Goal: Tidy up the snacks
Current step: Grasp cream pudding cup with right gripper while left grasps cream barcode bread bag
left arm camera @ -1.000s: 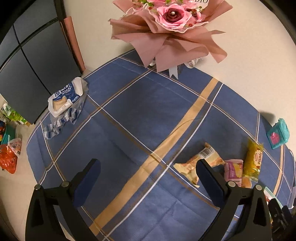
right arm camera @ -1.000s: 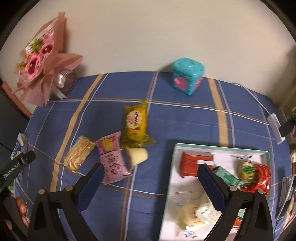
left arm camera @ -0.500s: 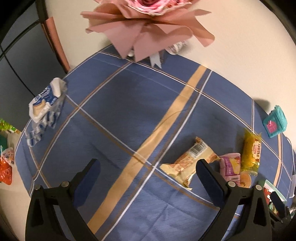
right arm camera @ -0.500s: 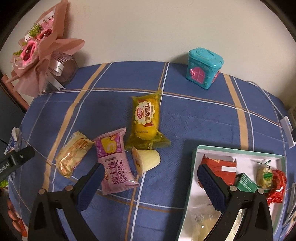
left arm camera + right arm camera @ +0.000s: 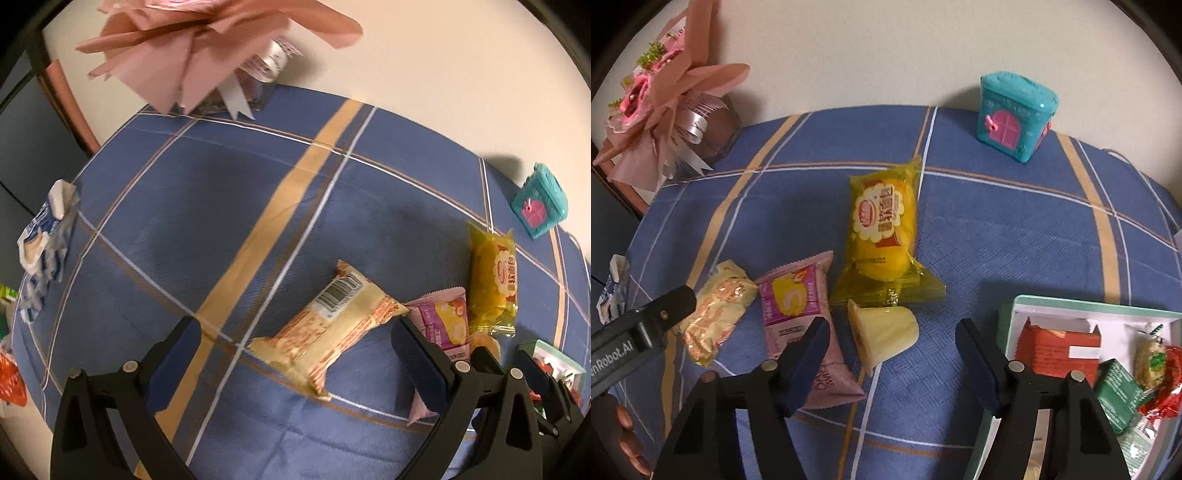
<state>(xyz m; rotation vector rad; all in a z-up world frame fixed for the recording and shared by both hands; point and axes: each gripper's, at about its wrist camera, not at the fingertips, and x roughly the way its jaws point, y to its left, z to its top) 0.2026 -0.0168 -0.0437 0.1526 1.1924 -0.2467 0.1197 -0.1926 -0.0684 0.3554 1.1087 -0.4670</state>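
Four loose snacks are lying on the blue plaid tablecloth [image 5: 997, 229], and both grippers are hovering over them with fingers spread wide, holding nothing. Nearest the right gripper [image 5: 892, 349], the pale jelly cup [image 5: 882, 332] is lying on its side between the open fingers; being round and tipped over, it is likely to roll or squirt out if the pads are closing off-centre. The pink wafer pack [image 5: 799, 314] is sitting just beside it, partly under the left finger, so it risks getting pinched or dragged along. In the left wrist view, the left gripper [image 5: 295, 354] is framing the cream-and-orange biscuit pack [image 5: 328, 328], whose slick film may be slipping under a shallow grip. Farther back, the yellow cake pack [image 5: 882, 229] is touching the cup's rim, I think, though blur is making that uncertain. The white-lined box [image 5: 1008, 325] already holding snacks is waiting at right. Beyond, the teal toy house [image 5: 1015, 114] and the pink bouquet [image 5: 657, 96] are standing against the wall.
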